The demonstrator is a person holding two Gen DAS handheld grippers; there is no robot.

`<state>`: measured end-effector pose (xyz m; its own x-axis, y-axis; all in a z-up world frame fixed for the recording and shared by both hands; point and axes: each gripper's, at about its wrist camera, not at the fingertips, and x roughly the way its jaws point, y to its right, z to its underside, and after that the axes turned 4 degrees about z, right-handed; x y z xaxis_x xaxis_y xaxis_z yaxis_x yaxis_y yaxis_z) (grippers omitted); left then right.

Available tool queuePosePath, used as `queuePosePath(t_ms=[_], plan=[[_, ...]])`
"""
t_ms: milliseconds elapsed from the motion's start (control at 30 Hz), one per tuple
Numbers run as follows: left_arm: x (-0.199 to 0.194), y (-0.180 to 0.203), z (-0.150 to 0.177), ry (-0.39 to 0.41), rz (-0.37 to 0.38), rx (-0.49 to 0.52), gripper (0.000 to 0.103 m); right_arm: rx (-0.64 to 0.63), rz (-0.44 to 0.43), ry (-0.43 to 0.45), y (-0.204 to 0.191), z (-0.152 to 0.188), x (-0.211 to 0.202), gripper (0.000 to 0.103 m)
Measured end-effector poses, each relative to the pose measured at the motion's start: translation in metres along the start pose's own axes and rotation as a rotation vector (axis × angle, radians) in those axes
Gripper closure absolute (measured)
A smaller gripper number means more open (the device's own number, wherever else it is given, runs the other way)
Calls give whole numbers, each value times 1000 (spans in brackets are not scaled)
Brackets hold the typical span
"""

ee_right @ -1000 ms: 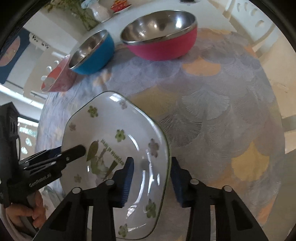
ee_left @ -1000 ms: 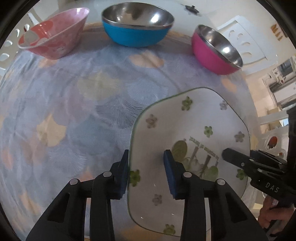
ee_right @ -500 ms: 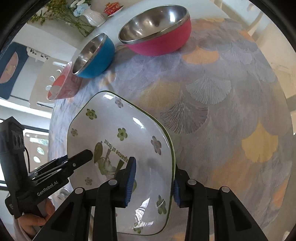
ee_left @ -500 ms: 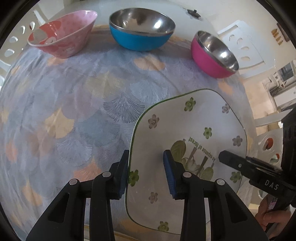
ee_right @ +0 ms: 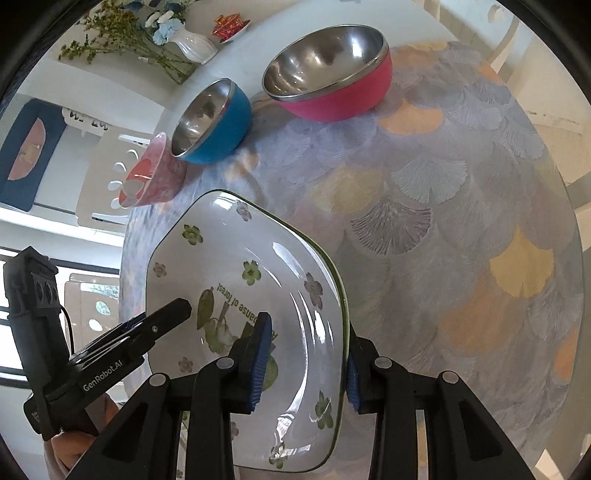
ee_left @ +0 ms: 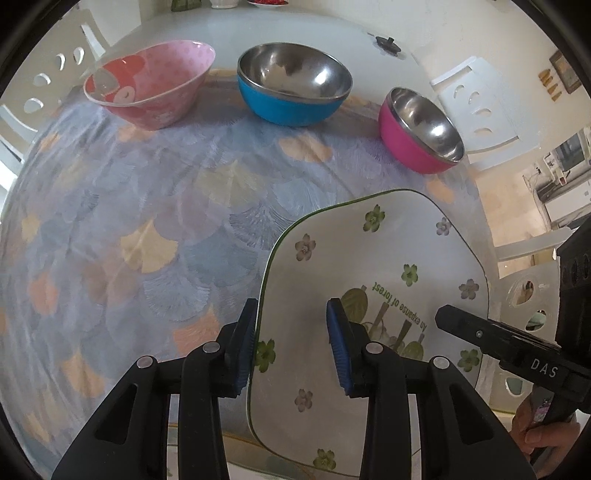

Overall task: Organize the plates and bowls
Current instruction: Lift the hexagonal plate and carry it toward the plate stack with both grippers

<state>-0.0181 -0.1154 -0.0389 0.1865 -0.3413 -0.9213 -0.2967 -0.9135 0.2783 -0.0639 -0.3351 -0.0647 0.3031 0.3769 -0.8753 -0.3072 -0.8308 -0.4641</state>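
Observation:
A white square plate [ee_left: 373,280] with green flowers and a green rim is held over the table's near edge, by both grippers. My left gripper [ee_left: 291,347] is shut on its left rim, one finger under and one on top. My right gripper [ee_right: 304,360] is shut on its right rim; the plate [ee_right: 236,280] tilts in that view. At the far side stand a pink patterned bowl [ee_left: 151,88], a blue steel bowl [ee_left: 293,86] and a magenta steel bowl [ee_left: 421,129]. The right gripper's finger [ee_left: 491,336] shows in the left wrist view.
A round table with a lavender fan-pattern cloth [ee_left: 155,206] fills both views. White chairs [ee_left: 476,107] stand around it. A white vase with flowers [ee_right: 192,42] and a small red dish [ee_right: 229,26] sit beyond the bowls.
Both grippers have drawn back toward the near table edge with the plate held between them. The bowls look farther away.

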Motion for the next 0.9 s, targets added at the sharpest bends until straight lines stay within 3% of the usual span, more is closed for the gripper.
queuePosePath(t_ms=[900], plan=[[-67,-41,31,76,-5,-68,69,-77,-67,16,-71,25,-28,68]])
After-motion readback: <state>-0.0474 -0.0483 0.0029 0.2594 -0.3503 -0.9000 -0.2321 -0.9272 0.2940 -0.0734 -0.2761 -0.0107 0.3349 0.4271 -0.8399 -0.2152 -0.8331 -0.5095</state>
